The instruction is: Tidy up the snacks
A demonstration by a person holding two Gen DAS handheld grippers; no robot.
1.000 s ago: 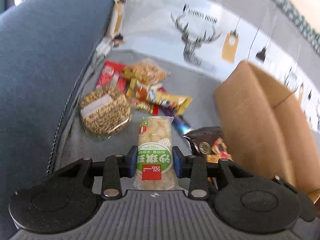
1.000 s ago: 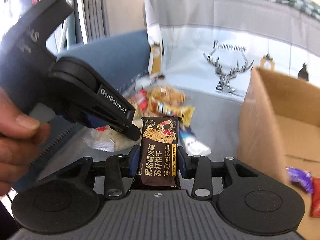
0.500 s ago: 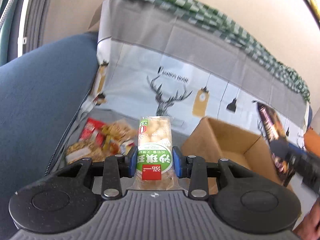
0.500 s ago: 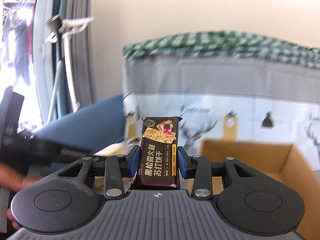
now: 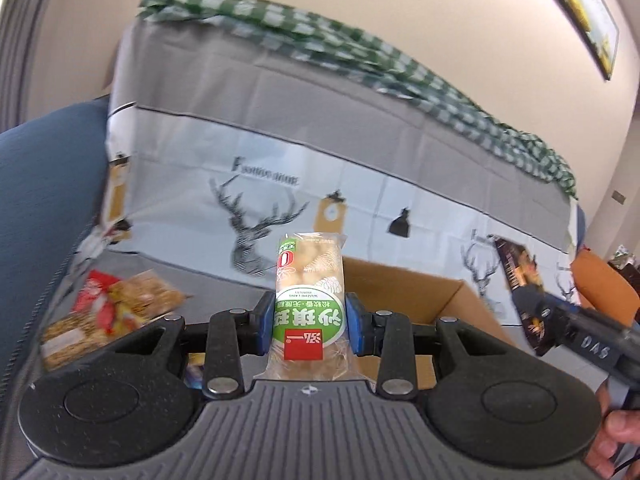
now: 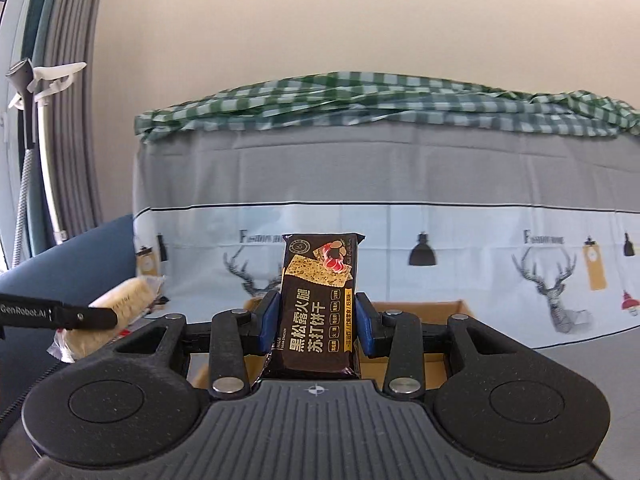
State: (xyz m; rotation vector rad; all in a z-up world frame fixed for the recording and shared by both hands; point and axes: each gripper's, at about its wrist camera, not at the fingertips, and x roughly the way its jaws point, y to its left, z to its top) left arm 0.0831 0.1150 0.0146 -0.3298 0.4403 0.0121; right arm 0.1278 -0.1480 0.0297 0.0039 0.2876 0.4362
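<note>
Green-labelled snack: I am pinching a clear-wrapped pale pastry packet with a green and red label (image 5: 308, 304) upright between the blue pads of my left gripper (image 5: 309, 322), its top standing up in front of the box.
Dark snack: I am clamping a black cracker packet with gold lettering (image 6: 318, 306) upright in my right gripper (image 6: 318, 326), the blue pads pressing both its long sides.
Box: an open brown cardboard box (image 5: 404, 284) is sitting just beyond both grippers, its rim showing behind the black packet (image 6: 420, 305) too.
Each gripper seen from the other: my right gripper (image 5: 528, 300) is showing at the right edge of the left view with its packet; my left gripper (image 6: 104, 316) is reaching in from the left of the right view.
Remaining snacks: a loose heap of red, yellow and oat-coloured packets (image 5: 112, 304) is lying on the seat to the left of the box.
Backdrop: a grey and white deer-print cloth (image 6: 400, 184) is hanging behind, a green checked cloth (image 6: 360, 100) lying along its top.
</note>
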